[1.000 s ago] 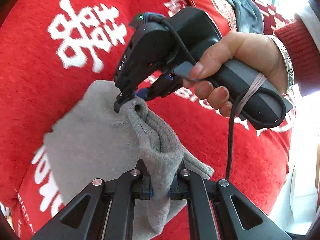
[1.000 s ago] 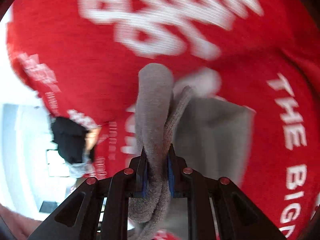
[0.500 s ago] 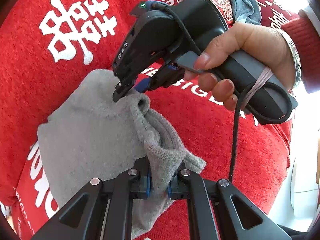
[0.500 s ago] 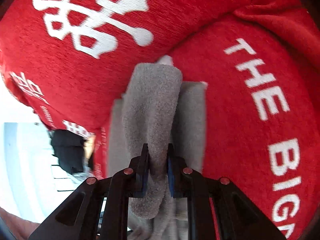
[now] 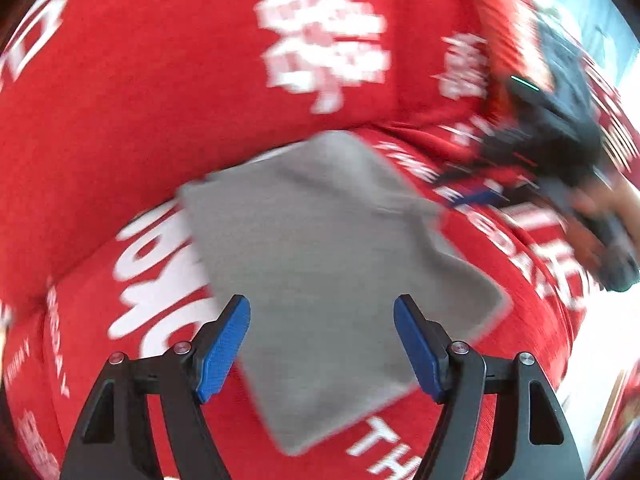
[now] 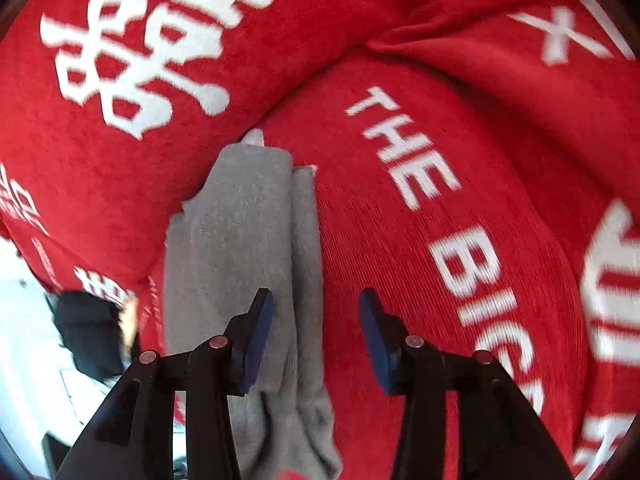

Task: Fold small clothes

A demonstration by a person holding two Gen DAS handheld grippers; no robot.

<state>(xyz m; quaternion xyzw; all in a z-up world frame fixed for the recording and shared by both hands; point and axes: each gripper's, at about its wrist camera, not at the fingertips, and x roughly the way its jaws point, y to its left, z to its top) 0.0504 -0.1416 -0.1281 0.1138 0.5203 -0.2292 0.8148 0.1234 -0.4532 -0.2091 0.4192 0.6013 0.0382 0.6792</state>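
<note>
Red cushions (image 6: 400, 280) – grey cloth (image 5: 320, 260) flat; right view: rolled edge; both grippers opening, empty.

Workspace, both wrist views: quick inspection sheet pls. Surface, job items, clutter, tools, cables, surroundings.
Surface: red cover with white lettering, draped over cushions, creased along a seam.
Job's things: grey garment lies folded flat on the cover; in the right wrist view it shows stacked layers.
Clutter: nothing seen.
Tools: left tool jaws opening, pads clear of the garment below; right tool jaws opening, nothing pressed between the pads, garment under its left finger. Right tool body blurred in the left view.
Cables: nothing seen clearly; blur.
Surroundings: bright pale area past the cover's edge; details unclear.
</note>
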